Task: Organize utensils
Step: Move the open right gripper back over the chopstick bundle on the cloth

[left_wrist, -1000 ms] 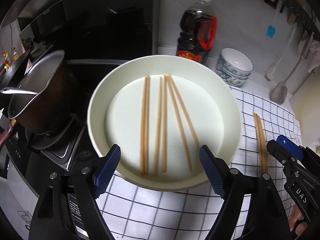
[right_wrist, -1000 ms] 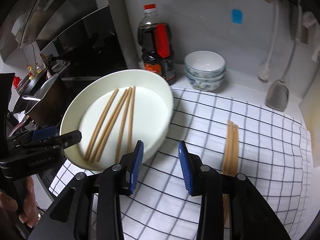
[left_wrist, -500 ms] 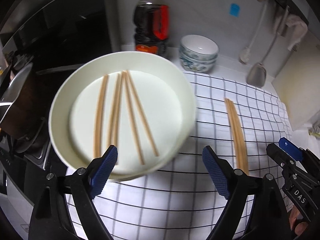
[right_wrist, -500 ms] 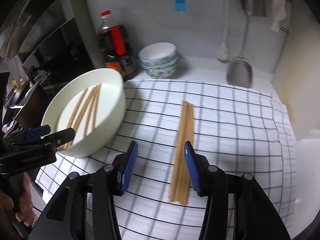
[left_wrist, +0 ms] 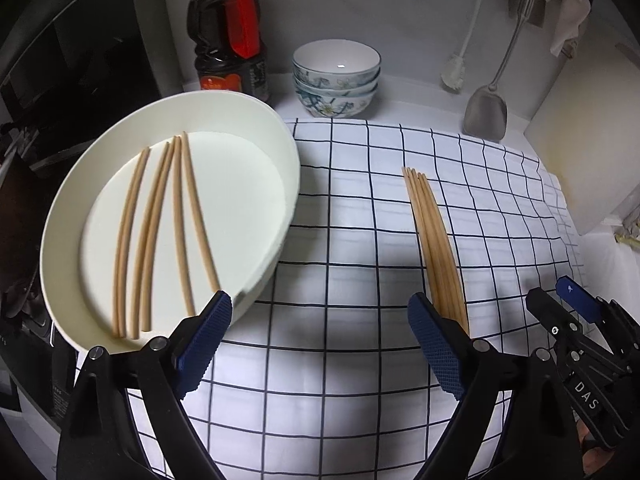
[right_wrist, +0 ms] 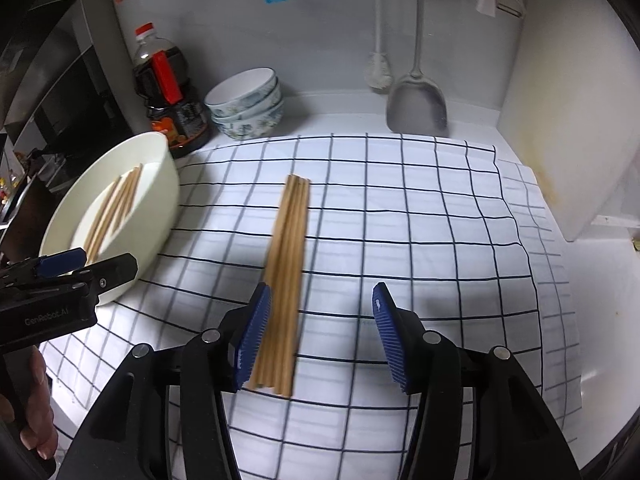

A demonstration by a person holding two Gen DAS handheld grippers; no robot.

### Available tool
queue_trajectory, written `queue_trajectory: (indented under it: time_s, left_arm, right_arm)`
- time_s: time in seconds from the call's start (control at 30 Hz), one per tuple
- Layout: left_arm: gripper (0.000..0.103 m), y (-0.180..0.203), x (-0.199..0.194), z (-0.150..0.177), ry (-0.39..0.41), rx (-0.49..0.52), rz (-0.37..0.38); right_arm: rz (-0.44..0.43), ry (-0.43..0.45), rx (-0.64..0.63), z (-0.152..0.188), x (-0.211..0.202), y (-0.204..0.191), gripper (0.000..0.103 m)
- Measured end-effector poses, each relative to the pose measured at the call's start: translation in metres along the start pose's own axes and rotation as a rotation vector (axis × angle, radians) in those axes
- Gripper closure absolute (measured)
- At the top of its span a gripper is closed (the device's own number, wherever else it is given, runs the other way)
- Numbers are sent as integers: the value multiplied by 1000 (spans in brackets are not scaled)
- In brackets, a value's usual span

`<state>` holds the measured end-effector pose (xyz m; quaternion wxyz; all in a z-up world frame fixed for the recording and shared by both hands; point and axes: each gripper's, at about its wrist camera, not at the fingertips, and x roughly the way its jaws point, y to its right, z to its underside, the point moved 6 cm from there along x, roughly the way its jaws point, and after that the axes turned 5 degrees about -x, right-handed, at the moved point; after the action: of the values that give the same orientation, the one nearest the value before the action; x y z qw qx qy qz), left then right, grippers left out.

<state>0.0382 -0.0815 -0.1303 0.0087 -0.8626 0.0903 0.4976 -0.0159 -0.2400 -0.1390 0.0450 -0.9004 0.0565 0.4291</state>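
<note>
- Our right tongs (right_wrist: 320, 336) stand apart and have just been opening, with nothing clamped.
- The bundle of tan wooden chopsticks (right_wrist: 286, 276) lies on the white checked cloth (right_wrist: 420, 216) on the desk, just inside the left pad.
- Our left tongs (left_wrist: 320, 344) stand wide apart and empty, also just opened further.
- Loose chopsticks (left_wrist: 160, 232) lie in the round white bowl (left_wrist: 288, 148).
- We advise centring the bundle between the pads, then closing squarely across it.
</note>
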Motion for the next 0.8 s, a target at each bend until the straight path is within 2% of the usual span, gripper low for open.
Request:
queue_trajectory:
  time_s: [0.07, 0.17, 0.33, 0.8]
  left_arm:
    - [11, 6, 4, 1, 15, 16, -5]
    - [11, 14, 11, 2, 8, 30, -13]
    - [11, 23, 21, 4, 4, 24, 5]
    - [11, 36, 41, 14, -3, 83, -32]
  right_arm:
    - [20, 3, -17, 3, 6, 4, 51]
    - [32, 4, -49, 4, 16, 3, 50]
    - [6, -8, -42, 7, 35, 3, 50]
    - [-23, -57, -65, 17, 69, 0, 50]
